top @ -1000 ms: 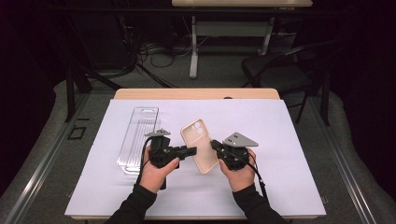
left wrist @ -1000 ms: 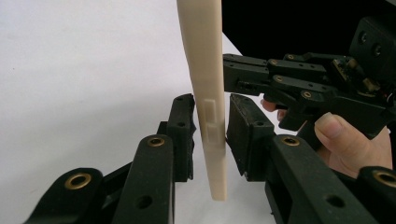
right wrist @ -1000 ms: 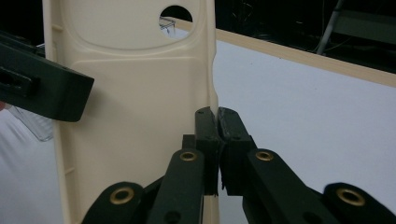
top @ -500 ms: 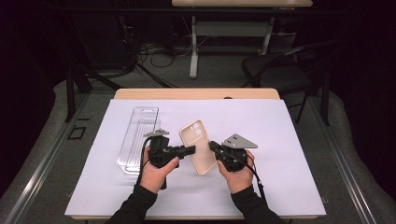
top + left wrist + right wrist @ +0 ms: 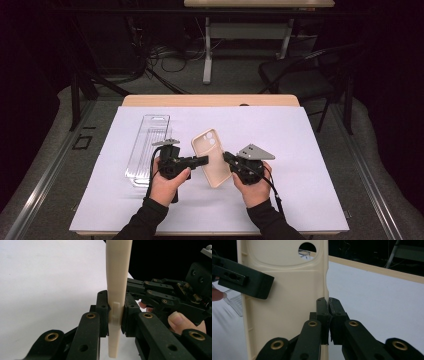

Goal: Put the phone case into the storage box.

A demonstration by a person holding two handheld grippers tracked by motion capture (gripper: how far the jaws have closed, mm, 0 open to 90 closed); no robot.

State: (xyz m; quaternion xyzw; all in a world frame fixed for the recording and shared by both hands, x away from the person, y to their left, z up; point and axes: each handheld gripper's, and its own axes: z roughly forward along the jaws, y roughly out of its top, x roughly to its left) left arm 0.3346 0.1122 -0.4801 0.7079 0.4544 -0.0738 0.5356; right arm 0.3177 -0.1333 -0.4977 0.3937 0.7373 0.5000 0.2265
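Observation:
A cream phone case [image 5: 212, 155] is held up above the white mat, standing on edge between both grippers. My left gripper [image 5: 205, 160] comes in from the left. In the left gripper view its jaws have just been closing and the left gripper [image 5: 116, 312] now presses both pads on the thin edge of the case [image 5: 117, 277]. My right gripper [image 5: 226, 156] is shut on the opposite edge. In the right gripper view the right gripper [image 5: 328, 307] pinches the rim of the case [image 5: 284, 302] and shows its hollow inside with the camera hole.
A clear plastic box [image 5: 147, 150] lies on the white mat [image 5: 300, 150] to the left of the hands. The mat covers a wooden table [image 5: 210, 100]. Beyond the table stand a dark chair [image 5: 300, 75] and a desk frame.
Both hands and the case stay in place. The left gripper's jaws have drawn in onto the case's edge.

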